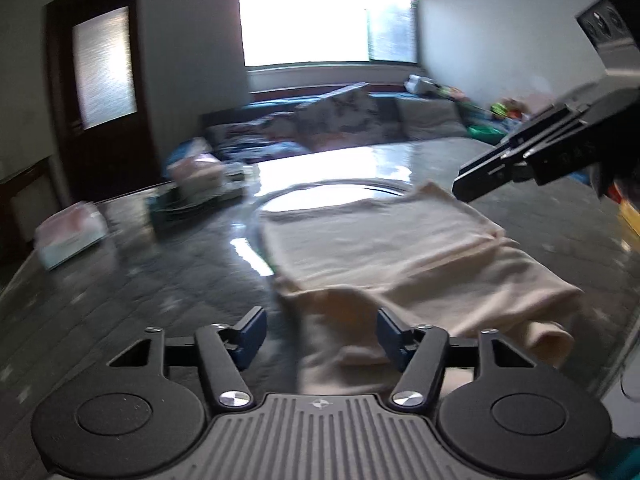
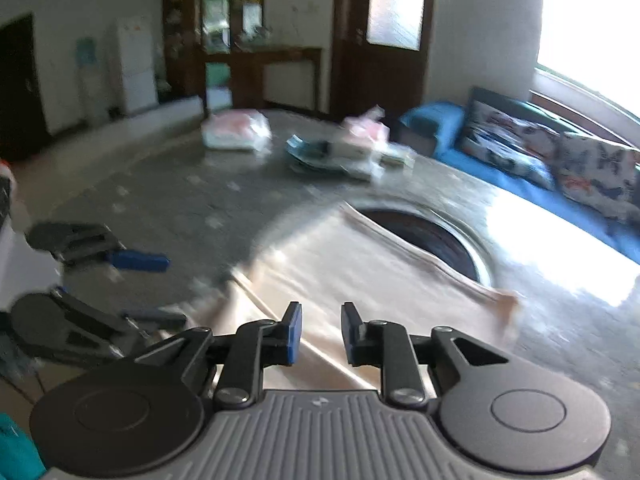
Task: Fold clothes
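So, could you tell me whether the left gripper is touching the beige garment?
Cannot tell: the left gripper is open over the beige garment, too blurred to judge.

Bright window (image 1: 320,20) above blue sofa (image 2: 500,168), dark door (image 1: 100,80).

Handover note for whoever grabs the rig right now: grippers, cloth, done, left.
Left gripper: jaws open, nothing pinched; the near edge of the cream cloth lies under and between them.
Right gripper: jaws slightly apart above the cloth, holding nothing.
Cloth: on the grey marble table, partly over the round inset. A flat folded layer sits on top; a rumpled, unfolded part hangs toward the near edge.
Done: at least one fold, as it lies.
Left: probably pick up the loose near part, fold it over and flatten. Frames are blurred, so check the edges first.
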### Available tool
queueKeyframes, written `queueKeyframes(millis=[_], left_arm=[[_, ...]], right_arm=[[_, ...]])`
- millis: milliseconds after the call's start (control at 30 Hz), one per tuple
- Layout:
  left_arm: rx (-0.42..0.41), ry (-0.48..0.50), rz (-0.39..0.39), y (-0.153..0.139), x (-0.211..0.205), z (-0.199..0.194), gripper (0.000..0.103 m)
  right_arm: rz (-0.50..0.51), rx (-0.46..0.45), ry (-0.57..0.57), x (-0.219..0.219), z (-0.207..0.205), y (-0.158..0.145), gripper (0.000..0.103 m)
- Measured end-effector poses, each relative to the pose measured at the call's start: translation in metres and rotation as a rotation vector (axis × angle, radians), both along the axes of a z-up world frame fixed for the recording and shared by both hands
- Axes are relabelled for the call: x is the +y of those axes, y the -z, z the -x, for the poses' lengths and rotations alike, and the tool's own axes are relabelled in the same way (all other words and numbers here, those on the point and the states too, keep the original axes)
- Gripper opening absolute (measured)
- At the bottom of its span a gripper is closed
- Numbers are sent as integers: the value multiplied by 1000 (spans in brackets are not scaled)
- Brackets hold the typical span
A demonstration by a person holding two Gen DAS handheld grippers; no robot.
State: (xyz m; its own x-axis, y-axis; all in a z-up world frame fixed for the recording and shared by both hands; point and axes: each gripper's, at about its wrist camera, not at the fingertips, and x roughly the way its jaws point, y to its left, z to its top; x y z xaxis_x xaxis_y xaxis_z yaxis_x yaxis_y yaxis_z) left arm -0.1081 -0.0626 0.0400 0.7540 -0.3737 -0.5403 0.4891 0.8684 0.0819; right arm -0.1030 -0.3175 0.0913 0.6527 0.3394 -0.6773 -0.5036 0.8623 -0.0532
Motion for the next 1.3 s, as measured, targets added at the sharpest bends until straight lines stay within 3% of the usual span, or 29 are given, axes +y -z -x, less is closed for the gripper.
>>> queueKeyframes(millis=[133, 333, 433, 667, 1000, 1133, 1200, 1300], left_arm=[[40, 47, -38, 11, -15, -3, 50], [96, 45, -29, 20, -13, -7, 39], [93, 47, -29, 19, -9, -6, 28], [58, 25, -39, 12, -4, 3, 11], [81, -59, -22, 8, 20, 8, 12], [55, -26, 15, 1, 23, 11, 14], [56, -2, 23, 1, 20, 9, 22], [72, 20, 13, 7, 13, 2, 25]], right_arm=[[62, 37, 43, -29, 9, 11, 21], [64, 88, 85, -54, 23, 36, 25], [47, 106, 86, -56, 26, 45, 34], [50, 127, 26, -43, 26, 60, 34], [35, 97, -61, -3, 5, 57, 35], [43, 92, -108, 22, -6, 59, 35], [40, 89, -126, 31, -8, 58, 35], [38, 86, -139, 40, -11, 57, 35]])
